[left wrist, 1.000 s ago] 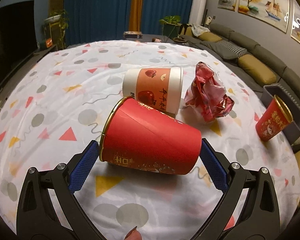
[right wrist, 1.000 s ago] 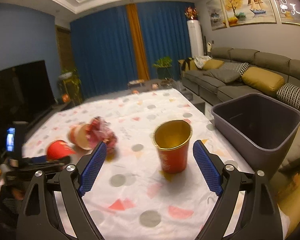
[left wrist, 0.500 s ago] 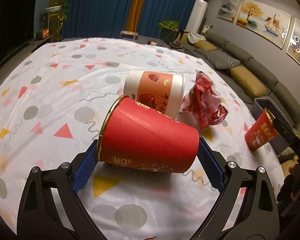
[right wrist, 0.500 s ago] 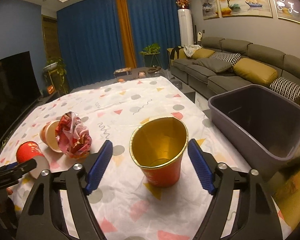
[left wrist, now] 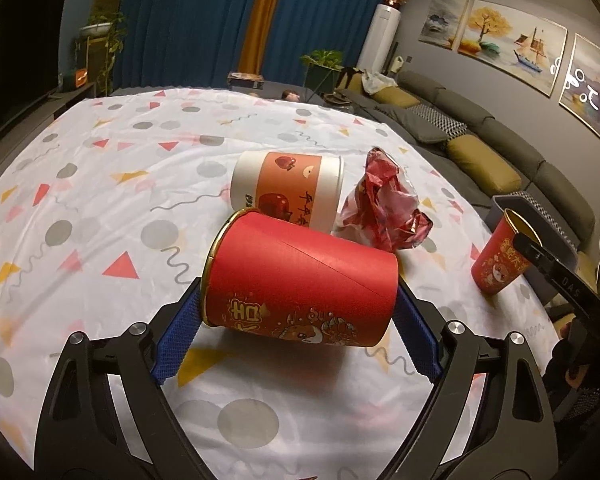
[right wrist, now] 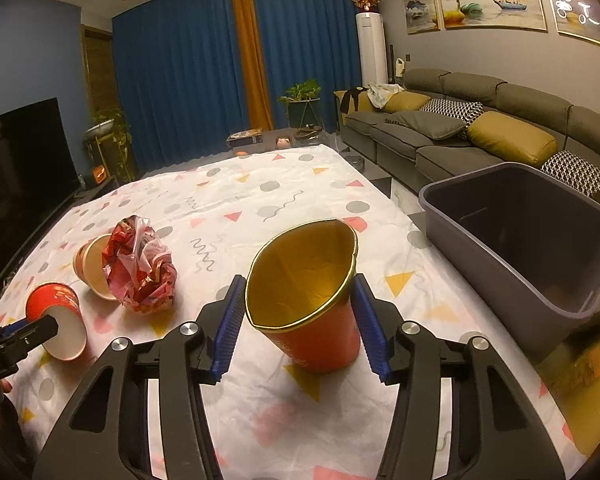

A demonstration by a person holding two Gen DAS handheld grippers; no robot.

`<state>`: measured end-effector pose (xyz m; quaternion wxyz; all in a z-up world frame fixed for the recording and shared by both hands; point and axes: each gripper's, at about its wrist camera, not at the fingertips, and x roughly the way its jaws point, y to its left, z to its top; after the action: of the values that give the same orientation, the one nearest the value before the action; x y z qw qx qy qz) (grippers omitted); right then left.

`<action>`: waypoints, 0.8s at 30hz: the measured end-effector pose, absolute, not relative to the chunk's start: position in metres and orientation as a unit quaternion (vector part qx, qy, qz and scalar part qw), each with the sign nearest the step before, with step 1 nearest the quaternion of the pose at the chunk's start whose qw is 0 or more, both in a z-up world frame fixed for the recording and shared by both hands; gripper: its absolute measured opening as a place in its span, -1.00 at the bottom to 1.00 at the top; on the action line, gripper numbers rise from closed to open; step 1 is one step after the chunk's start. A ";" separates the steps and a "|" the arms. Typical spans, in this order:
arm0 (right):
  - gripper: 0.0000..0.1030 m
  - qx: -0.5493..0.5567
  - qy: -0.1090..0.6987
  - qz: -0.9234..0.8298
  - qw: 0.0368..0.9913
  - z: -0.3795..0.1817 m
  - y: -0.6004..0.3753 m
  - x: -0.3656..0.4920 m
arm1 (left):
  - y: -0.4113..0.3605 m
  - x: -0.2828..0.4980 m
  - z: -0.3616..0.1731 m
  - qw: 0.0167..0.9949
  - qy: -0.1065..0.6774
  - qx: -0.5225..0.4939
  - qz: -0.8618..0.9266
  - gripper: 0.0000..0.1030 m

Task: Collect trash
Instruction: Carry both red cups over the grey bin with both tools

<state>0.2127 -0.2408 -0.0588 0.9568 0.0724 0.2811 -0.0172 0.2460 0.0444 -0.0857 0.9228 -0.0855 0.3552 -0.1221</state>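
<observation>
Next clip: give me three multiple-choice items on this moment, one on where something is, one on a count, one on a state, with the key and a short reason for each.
1. Where is the grey bin?
A. off the table's right edge, by the sofa
B. in the middle of the table
C. under the TV

2. How many cups are in sight?
A. two
B. three
C. five

3. What state is the upright red cup in?
A. lying untouched on its side
B. squeezed between the right hand-held gripper fingers, rim bent out of round
C. already in the bin

Key:
1 A: the bin sits past the cloth edge, beside the sofa.
2 B: the upright cup, the red cup on its side in the left hand-held gripper, and the white-and-orange cup lying by the wrapper.
3 B: both pads press its walls and the gold rim is pinched to a point.
</observation>
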 end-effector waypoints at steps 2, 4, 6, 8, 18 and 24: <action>0.02 0.075 0.281 -0.017 0.957 -0.059 -0.242 0.212 | 0.044 0.245 -0.086 0.923 0.355 -0.084 -0.124 0.69; 0.02 0.077 0.279 -0.017 0.957 -0.057 -0.241 0.210 | 0.044 0.244 -0.085 0.923 0.353 -0.085 -0.128 0.69; 0.02 0.079 0.275 -0.016 0.958 -0.054 -0.242 0.207 | 0.044 0.243 -0.084 0.923 0.351 -0.086 -0.129 0.69; 0.02 0.080 0.272 -0.014 0.959 -0.051 -0.242 0.202 | 0.044 0.243 -0.084 0.924 0.350 -0.086 -0.128 0.69; 0.02 0.080 0.255 0.001 0.964 -0.039 -0.239 0.181 | 0.040 0.235 -0.075 0.931 0.336 -0.078 -0.120 0.69; 0.02 0.078 0.240 0.014 0.968 -0.026 -0.238 0.167 | 0.035 0.225 -0.062 0.935 0.326 -0.074 -0.117 0.69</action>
<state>0.1670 -0.2379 -0.0261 0.9676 0.0780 0.2396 0.0136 0.2250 0.0355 -0.0619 0.9353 -0.0741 0.3257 -0.1166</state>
